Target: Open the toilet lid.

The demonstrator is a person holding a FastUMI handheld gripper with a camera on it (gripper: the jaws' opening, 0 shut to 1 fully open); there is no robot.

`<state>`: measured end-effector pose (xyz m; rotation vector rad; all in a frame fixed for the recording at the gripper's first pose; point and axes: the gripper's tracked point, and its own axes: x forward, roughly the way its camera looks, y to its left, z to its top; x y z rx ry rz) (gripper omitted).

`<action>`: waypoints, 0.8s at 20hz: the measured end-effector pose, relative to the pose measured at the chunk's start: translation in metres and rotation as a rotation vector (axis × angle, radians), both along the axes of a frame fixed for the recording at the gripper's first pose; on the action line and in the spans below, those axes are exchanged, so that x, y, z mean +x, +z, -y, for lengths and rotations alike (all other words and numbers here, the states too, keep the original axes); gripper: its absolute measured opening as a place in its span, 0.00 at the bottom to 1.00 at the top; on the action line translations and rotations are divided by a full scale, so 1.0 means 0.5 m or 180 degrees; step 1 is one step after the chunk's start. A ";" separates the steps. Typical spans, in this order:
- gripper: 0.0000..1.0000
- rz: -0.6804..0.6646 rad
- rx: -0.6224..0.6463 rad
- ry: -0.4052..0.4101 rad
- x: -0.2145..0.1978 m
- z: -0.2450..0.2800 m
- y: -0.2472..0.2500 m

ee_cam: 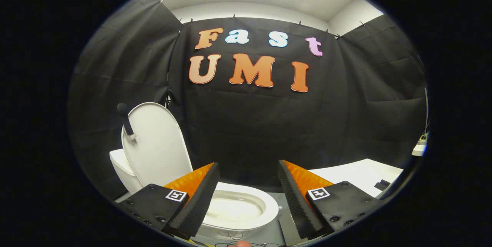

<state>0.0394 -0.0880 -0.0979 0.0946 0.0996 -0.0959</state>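
Gripper (248, 185): the two fingers are spread wide apart, with nothing held between them; each finger base is marked with a square black-and-white tag.
Toilet lid (159, 143): it is seen raised, standing nearly upright and leaning back slightly, beyond the left finger and up from it; it is not touched by either finger.
Handle on lid (126, 121): a dark rod with a rounded top is seen fixed to the lid's left edge, standing almost upright.
Toilet seat (265, 204): the white oval ring is seen lying flat below the fingers, partly covered by the left finger; the pale bowl (234, 208) is exposed within it, between the two fingers.
Cistern (121, 164): a white block is seen behind and left of the lid.
White surface (357, 176): a flat white panel is seen beyond the right finger, well apart from the toilet, with a small dark object (381, 184) resting on it.
Floor (265, 233): grey, seen under the seat, with thin cables lying on it.
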 end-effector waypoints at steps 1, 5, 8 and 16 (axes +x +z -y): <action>0.98 0.0018 0.0018 -0.0022 -0.003 0.000 0.003; 0.98 0.0044 0.0015 -0.0007 -0.005 -0.013 0.012; 0.98 0.0058 0.0037 0.0000 -0.008 -0.013 0.017; 0.98 0.0094 0.0097 -0.0003 -0.015 -0.010 0.030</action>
